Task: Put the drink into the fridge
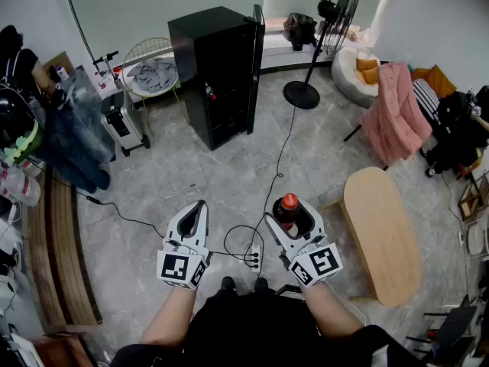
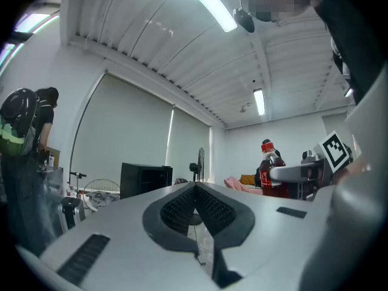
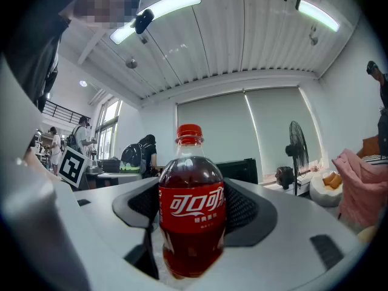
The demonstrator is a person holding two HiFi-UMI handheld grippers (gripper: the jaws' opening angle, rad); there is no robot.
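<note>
I'm over a grey tiled floor (image 1: 214, 182), with the black fridge (image 1: 218, 71) standing well ahead, its door open, and a wooden table (image 1: 382, 235) to my right. My right gripper (image 1: 288, 211) is clamped on the cola bottle (image 1: 289, 202), which stands upright between its pads. My left gripper (image 1: 200, 205), beside it, has its jaws pressed together on nothing.

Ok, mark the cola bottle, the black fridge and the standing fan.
cola bottle (image 3: 191, 205), right gripper view, on its red label.
black fridge (image 1: 210, 23), head view, on its top panel.
standing fan (image 1: 348, 10), head view, on its round grille.
</note>
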